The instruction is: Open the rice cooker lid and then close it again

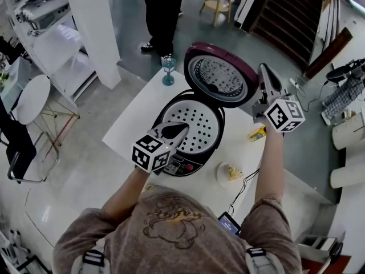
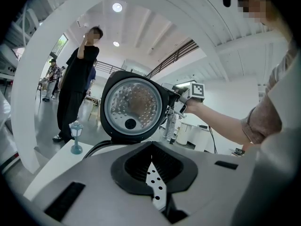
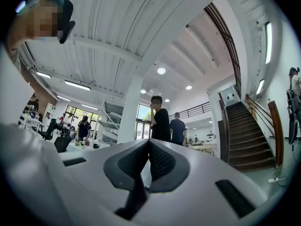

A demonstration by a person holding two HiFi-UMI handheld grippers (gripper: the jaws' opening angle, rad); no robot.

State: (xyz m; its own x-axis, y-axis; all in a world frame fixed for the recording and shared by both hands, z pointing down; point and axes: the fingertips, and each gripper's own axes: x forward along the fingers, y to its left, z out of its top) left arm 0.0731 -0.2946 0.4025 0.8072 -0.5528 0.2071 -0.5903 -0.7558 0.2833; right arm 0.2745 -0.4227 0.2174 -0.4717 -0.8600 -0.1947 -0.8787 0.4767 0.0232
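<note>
The rice cooker (image 1: 183, 165) stands on the white table (image 1: 134, 119) with its maroon lid (image 1: 219, 76) swung fully up. The lid's dimpled metal inner plate (image 2: 131, 107) faces me, and a white perforated tray (image 1: 198, 125) shows in the body. My left gripper (image 1: 183, 128) hovers low over the cooker's front rim, shut and empty (image 2: 151, 145). My right gripper (image 1: 263, 67) is shut with nothing in it (image 3: 149, 141). It points slightly upward, close beside the lid's right edge (image 2: 176, 102); I cannot tell whether it touches.
A small teal lantern ornament (image 1: 168, 70) stands at the table's far corner. A yellow item (image 1: 256, 133), a small plate with food (image 1: 231, 173) and a cable lie right of the cooker. A person in black (image 1: 162, 16) stands beyond the table, beside a white pillar (image 1: 94, 27).
</note>
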